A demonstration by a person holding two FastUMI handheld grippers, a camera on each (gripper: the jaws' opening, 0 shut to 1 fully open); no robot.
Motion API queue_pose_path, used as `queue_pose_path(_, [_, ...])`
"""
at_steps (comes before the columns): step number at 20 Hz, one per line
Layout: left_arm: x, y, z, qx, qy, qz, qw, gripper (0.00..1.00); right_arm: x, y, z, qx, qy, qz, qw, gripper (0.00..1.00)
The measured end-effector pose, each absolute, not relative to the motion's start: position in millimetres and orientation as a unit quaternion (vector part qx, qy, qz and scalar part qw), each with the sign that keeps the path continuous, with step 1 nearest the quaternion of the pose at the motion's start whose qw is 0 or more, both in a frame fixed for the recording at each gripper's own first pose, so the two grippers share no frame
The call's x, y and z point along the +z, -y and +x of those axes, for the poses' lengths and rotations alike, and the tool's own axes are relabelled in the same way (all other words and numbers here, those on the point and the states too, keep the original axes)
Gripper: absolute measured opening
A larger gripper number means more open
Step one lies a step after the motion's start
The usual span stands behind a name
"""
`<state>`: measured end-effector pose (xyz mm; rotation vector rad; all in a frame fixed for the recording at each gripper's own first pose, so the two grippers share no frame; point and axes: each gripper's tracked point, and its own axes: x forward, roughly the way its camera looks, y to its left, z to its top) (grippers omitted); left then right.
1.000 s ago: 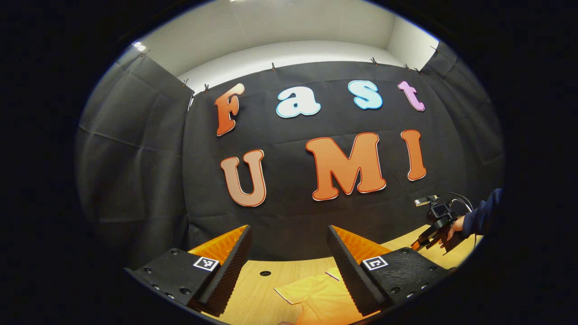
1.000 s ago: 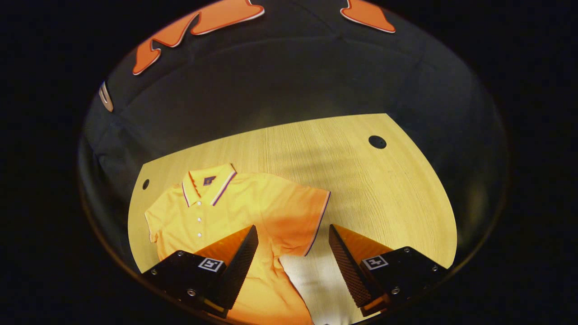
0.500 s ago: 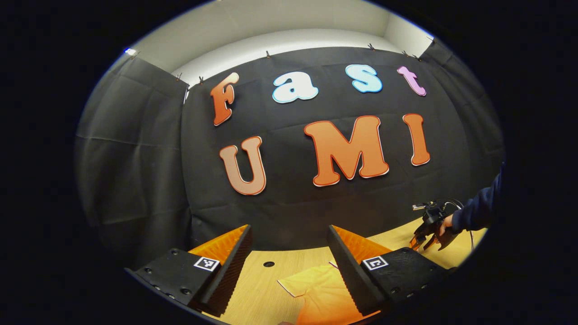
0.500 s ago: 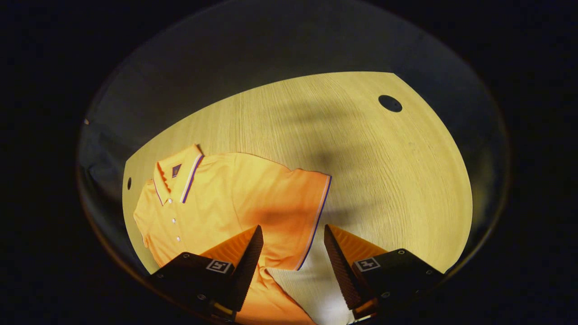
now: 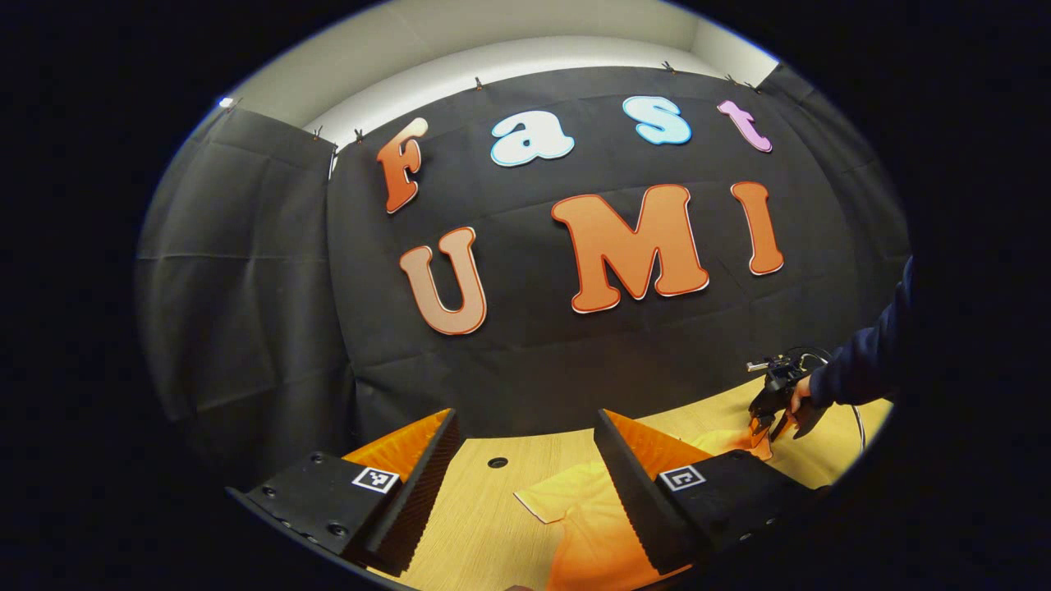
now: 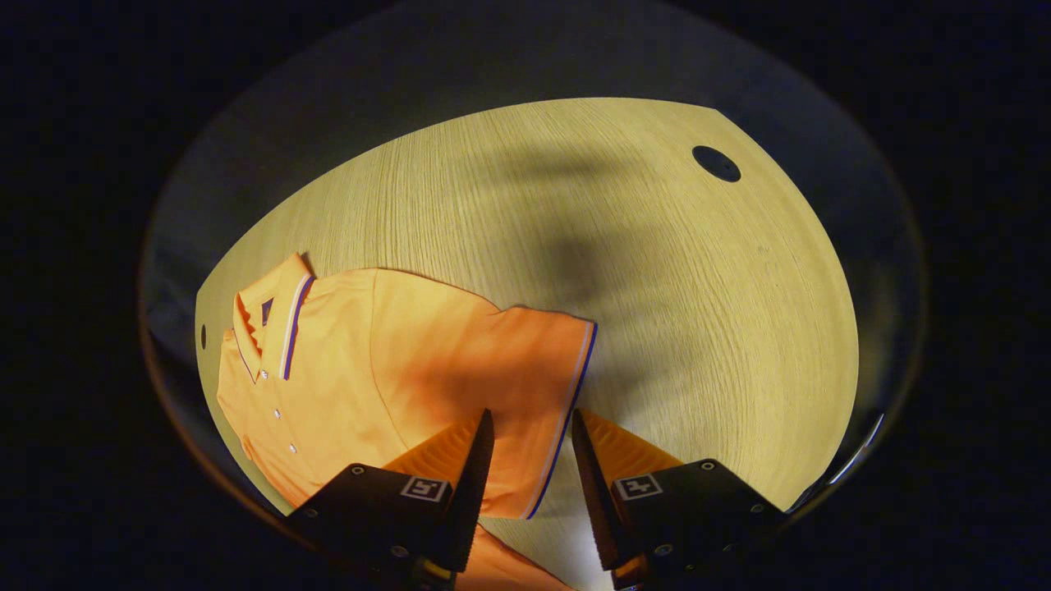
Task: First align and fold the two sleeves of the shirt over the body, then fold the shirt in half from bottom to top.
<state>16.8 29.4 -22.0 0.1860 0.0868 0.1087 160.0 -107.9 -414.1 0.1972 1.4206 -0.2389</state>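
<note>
Shirt [image 6: 386, 361] is laid flat on the table [image 6: 657, 271], collar far from the right gripper [image 6: 530, 443]. The sleeve [image 6: 534, 386] is spread outward from the shirt body, and its striped hem runs between the right jaws, which are partly closed but not yet clamped on it. The left gripper [image 5: 525, 460] is held released, above the shirt's other side. The right gripper is judged nearer for the first fold.
</note>
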Motion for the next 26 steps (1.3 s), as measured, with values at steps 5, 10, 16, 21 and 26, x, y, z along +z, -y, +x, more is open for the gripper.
queue_pose_path(5, [-33.0, -29.4, 18.7, 0.056, -0.059, 0.086, 0.993, 0.99, -413.6, 104.9, 159.6, -0.110, -0.644, 0.076, 0.753, 0.23])
queue_pose_path(10, [-31.3, -36.9, 13.5, 0.060, -0.054, 0.087, 0.993, 0.99, -399.5, 93.9, 173.0, -0.098, -0.618, 0.096, 0.774, 0.12])
queue_pose_path(16, [-39.5, -44.9, 10.7, 0.067, -0.061, 0.070, 0.993, 0.99, -365.5, 61.6, 193.4, -0.073, -0.586, 0.166, 0.789, 0.04])
queue_pose_path(21, [-39.6, -52.1, 5.1, 0.071, -0.058, 0.067, 0.994, 0.99, -331.6, 18.8, 205.7, -0.026, -0.564, 0.166, 0.808, 0.04])
queue_pose_path(26, [-44.4, -61.1, -2.5, 0.080, -0.061, 0.068, 0.993, 0.99, -318.5, -33.6, 206.8, 0.021, -0.565, 0.160, 0.809, 0.04])
